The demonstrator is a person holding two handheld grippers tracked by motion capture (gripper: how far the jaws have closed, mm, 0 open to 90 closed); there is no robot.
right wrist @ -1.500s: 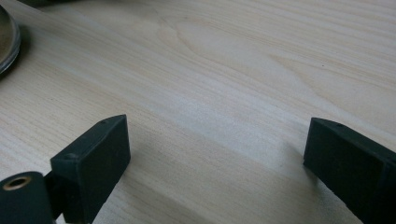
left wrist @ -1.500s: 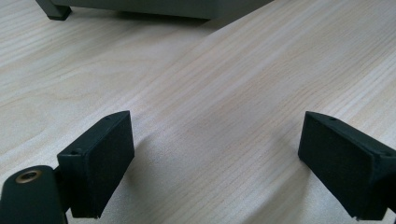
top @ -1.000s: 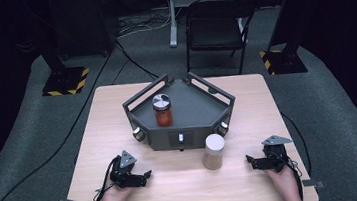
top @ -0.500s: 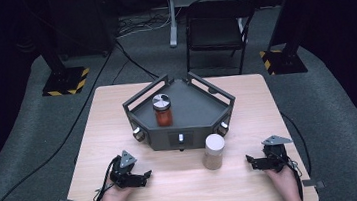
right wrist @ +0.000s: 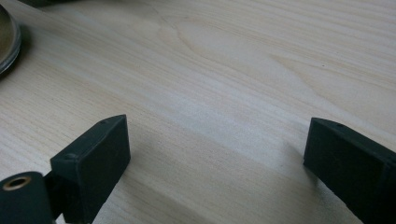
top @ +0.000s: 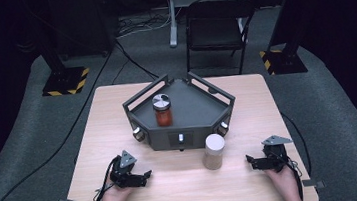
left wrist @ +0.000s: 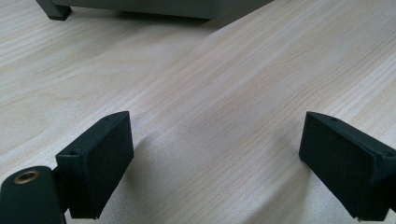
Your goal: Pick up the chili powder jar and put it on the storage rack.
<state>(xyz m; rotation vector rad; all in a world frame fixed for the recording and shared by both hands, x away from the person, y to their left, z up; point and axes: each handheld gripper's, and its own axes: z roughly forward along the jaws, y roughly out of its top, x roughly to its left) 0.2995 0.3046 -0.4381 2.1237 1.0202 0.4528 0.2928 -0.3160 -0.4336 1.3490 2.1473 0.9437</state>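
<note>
Two jars are in play, and the nearest to the grippers is the pale jar (top: pixel 214 151), standing upright on the wooden table (top: pixel 276 95) just in front of the near wall of the grey tray (top: pixel 190 110), right of centre. Its rim also shows at the far left edge of the right gripper view (right wrist: pixel 7 42). The second, an amber jar (top: pixel 162 110) with a silver lid, stands inside the tray toward its left side.

Both grippers rest low at the near edge of the table, well apart from the pale jar. The right gripper (top: pixel 256 162) has its jaws spread wide over bare wood with nothing between them; the left gripper (top: pixel 142 177) likewise has its jaws wide apart and empty.

My guess is that the main risk lies in the approach: the pale jar is tall and narrow, so a jaw clipping its side from the right could tip it or shove it against the tray wall. A grip taken high near the lid might let it swing or slip.

No brand, label or writing can be read on either jar or on the tray.
</note>
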